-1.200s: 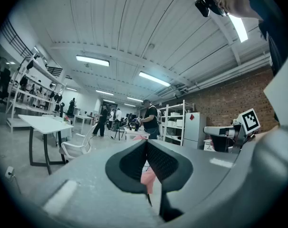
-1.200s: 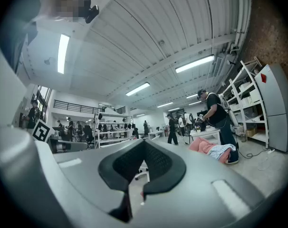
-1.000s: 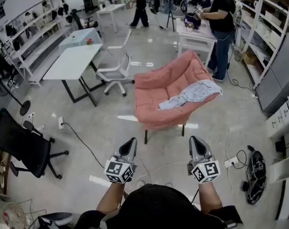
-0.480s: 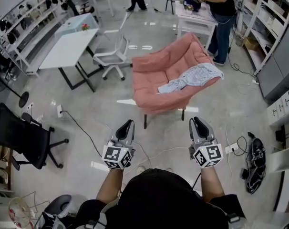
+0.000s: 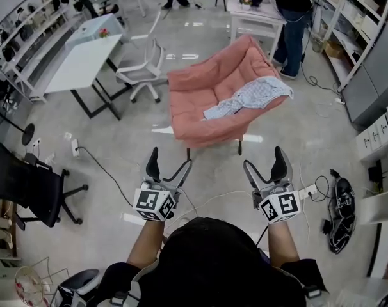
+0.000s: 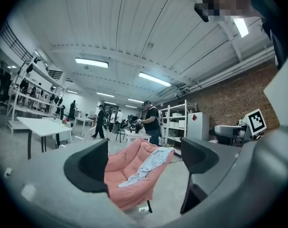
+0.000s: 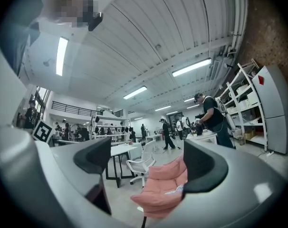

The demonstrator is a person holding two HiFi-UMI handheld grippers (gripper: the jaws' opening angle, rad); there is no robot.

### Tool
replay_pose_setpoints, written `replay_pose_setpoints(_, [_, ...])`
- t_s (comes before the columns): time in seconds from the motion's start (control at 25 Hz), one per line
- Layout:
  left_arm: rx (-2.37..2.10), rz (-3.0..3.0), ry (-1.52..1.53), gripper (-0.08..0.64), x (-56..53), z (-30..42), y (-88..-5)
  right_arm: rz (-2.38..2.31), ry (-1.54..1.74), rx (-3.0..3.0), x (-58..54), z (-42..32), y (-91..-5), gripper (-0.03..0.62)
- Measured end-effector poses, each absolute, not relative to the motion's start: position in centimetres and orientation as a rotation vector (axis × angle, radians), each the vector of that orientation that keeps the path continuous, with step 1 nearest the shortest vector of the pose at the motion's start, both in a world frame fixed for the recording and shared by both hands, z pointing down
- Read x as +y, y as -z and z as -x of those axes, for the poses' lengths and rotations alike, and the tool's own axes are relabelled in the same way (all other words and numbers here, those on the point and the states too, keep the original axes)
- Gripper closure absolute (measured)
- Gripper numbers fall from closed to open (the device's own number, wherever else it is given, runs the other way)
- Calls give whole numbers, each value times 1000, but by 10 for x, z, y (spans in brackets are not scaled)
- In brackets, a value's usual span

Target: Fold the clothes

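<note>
A light patterned garment [image 5: 246, 100] lies crumpled across a pink cushioned chair [image 5: 207, 110] in the middle of the room; it also shows on the chair in the left gripper view [image 6: 145, 164]. My left gripper [image 5: 168, 163] and right gripper [image 5: 264, 160] are held side by side in the air well short of the chair. The jaws of both are opening wide, with nothing between them. In the right gripper view only the pink chair [image 7: 160, 190] and a sliver of the garment appear between the right gripper's [image 7: 148, 167] jaws.
A white table [image 5: 85, 62] and white swivel chair [image 5: 143, 69] stand left of the pink chair. A person [image 5: 290, 18] works at a table [image 5: 255, 21] behind it. A black office chair [image 5: 27, 187] is at the left; cables [image 5: 338, 210] lie on the floor right. Shelving lines both walls.
Both grippers went from shut to wide open. The pink chair now sits closer and lower-left in the head view as I stepped toward it.
</note>
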State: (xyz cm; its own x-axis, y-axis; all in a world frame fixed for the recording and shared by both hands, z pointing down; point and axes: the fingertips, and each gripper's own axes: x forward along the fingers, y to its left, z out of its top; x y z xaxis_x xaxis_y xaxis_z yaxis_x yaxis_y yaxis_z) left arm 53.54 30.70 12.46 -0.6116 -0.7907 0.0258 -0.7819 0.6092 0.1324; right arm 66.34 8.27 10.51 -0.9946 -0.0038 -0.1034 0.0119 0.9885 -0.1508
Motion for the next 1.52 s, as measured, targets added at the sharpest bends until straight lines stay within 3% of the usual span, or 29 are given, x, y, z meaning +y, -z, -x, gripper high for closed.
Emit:
replay_pose_setpoints(0.48, [-2708, -1355, 160, 91, 237, -570, -133, 49, 280, 3073, 4, -705, -116, 141])
replay_pose_setpoints(0.8, [-2594, -1467, 35, 92, 176, -582, -152, 106, 318, 3116, -34, -711, -141, 207])
replay_pose_setpoints(1.24, [-2516, -1657, 11, 92, 98, -510, -162, 341, 261, 3090, -98, -672, -139, 215])
replay_pose_setpoints(1.52, [-2417, -1785, -14, 92, 54, -444, -161, 466, 274, 3069, -128, -610, -131, 222])
